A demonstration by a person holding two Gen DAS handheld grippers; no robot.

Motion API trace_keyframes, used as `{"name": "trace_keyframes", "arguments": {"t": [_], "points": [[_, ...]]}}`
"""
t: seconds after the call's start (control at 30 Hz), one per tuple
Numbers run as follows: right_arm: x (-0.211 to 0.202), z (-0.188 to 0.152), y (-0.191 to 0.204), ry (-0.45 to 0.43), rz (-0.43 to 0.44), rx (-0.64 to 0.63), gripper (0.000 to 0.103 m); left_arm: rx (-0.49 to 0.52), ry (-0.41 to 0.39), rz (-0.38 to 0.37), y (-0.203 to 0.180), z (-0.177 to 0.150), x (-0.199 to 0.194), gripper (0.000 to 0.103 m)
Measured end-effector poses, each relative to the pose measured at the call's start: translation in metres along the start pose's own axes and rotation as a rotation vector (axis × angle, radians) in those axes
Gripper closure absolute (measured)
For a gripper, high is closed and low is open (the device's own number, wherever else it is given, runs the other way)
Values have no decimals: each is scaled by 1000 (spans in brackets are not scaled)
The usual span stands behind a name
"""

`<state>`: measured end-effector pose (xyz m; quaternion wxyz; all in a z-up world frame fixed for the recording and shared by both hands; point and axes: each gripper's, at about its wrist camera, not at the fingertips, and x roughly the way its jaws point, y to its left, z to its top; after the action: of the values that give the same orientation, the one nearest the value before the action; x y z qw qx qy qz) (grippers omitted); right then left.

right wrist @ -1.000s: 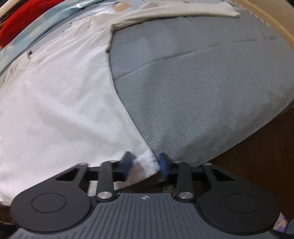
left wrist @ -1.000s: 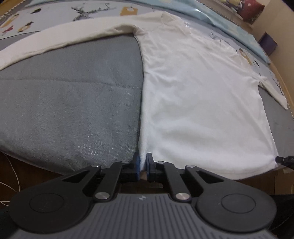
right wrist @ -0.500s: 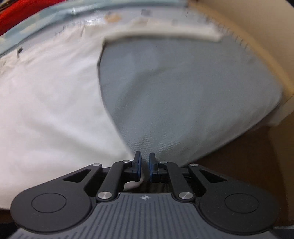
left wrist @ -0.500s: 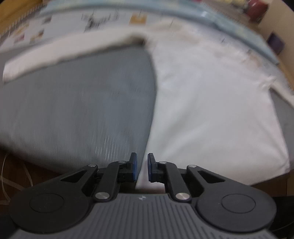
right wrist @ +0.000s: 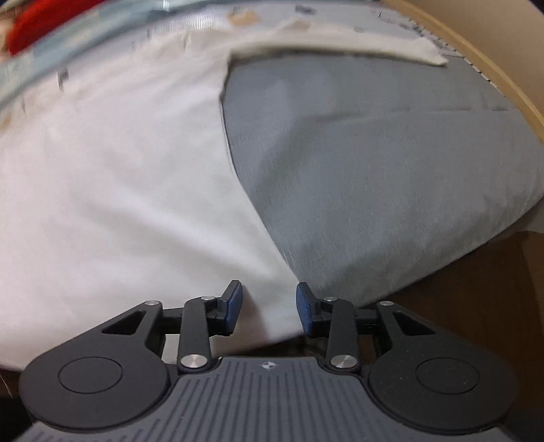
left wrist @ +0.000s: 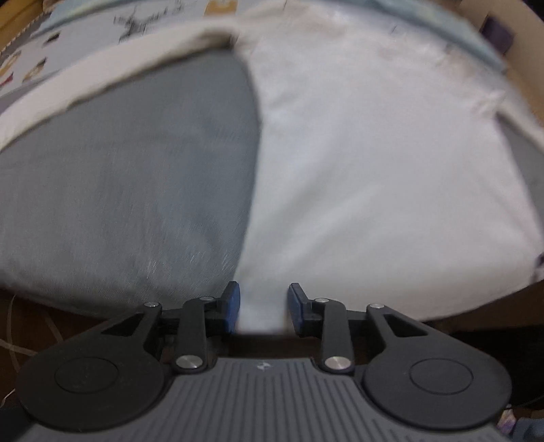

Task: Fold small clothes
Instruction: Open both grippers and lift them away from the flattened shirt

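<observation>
On the grey bed cover, a white long-sleeved shirt spread flat, front hem toward the cameras, sleeves stretched out sideways along the far edge. Left sleeve lay across the cover toward the patterned sheet; right sleeve reached toward the wooden bed frame. Left gripper held with blue pads apart, the shirt's near left hem corner sitting between them, not pinched. Right gripper likewise parted, the near right hem corner lying in the gap, cloth close to both pads but not clamped. Both views smeared by motion blur, fine fabric detail lost. Something red seen at the far left corner of the right wrist view, too blurred to identify
</observation>
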<state>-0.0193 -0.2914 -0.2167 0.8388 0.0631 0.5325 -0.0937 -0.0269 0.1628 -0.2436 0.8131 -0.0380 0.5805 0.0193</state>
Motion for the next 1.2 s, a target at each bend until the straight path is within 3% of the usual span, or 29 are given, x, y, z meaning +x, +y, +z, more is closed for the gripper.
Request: {"name": "trace_keyframes", "arguments": {"t": [0.07,0.13,0.23,0.4,0.53,0.6,0.77,1.0,1.1,1.2], "points": [[-21,5,-4,-118,-16,44,67,-14,-34,9,-1,2,-7,68],[-53,13,-8,-269,22,70,67,-23,-107,-25,-1,8,-20,66],[-102,29,-12,-453,100,35,66,-14,-214,-35,-5,14,-37,47],[-156,36,-36,-632,169,-6,47,44,-315,0,-18,8,-50,45],[-167,22,-53,-680,244,116,47,59,-400,3,-29,5,-59,40],[-161,19,-52,-711,242,124,47,72,-437,21,-33,5,-64,35],[-159,23,-42,-718,234,89,47,118,-485,61,-35,9,-80,34],[-159,38,-46,-686,208,80,47,208,-576,67,-21,49,-132,34],[-159,51,-45,-697,173,-6,47,187,-609,111,-7,72,-143,34],[-149,54,-48,-681,158,-1,47,130,-607,143,9,93,-137,34]]}}
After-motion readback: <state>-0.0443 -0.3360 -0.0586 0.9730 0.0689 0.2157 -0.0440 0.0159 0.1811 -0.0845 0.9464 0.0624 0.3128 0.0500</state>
